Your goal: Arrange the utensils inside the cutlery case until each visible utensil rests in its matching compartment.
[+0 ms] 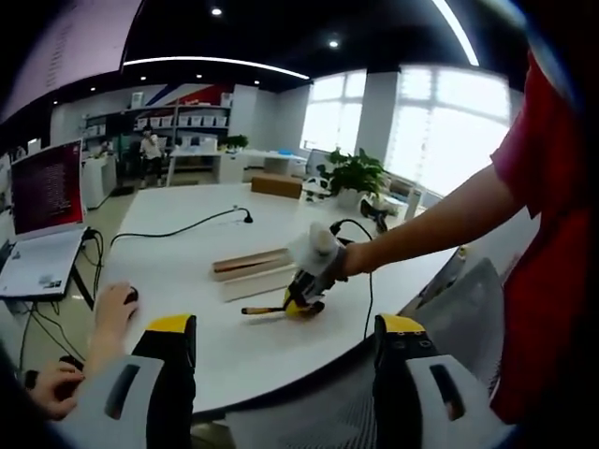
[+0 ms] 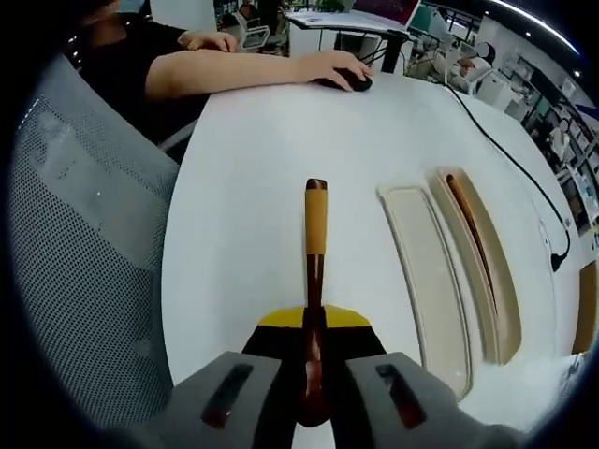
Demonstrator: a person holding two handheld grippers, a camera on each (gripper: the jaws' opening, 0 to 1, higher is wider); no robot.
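Pinching a wooden-handled utensil [image 2: 315, 281] between its jaws, the right gripper [image 2: 314, 393] holds the piece low over the white table [image 2: 243, 187], with the orange-tipped handle pointing straight ahead of the jaws. Which kind of utensil it is cannot be told, since its working end is buried between the jaws. Just to the right of the jaws lies the cutlery case [image 2: 449, 271], split into two long compartments: the nearer, pale one looks empty, while the farther, wooden one already holds a thin dark utensil [image 2: 468, 234] lying along it.

In the left gripper view the left gripper [image 1: 285, 374] has its jaws spread with nothing between them, held back beyond the table's near edge. Ahead of them, the right gripper [image 1: 309, 281] rests on the table with the utensil's handle [image 1: 262, 309] sticking out to the left, and the case [image 1: 253, 271] sits just beyond it.

Judging from this, the task is partway through: one utensil seems placed, one is in the grip and not yet in the case. What is left is probably carrying the held piece sideways to the empty compartment and laying it lengthwise inside.

Beyond the jaws, a seated person's hand [image 2: 332, 67] rests on a computer mouse [image 2: 348, 82].
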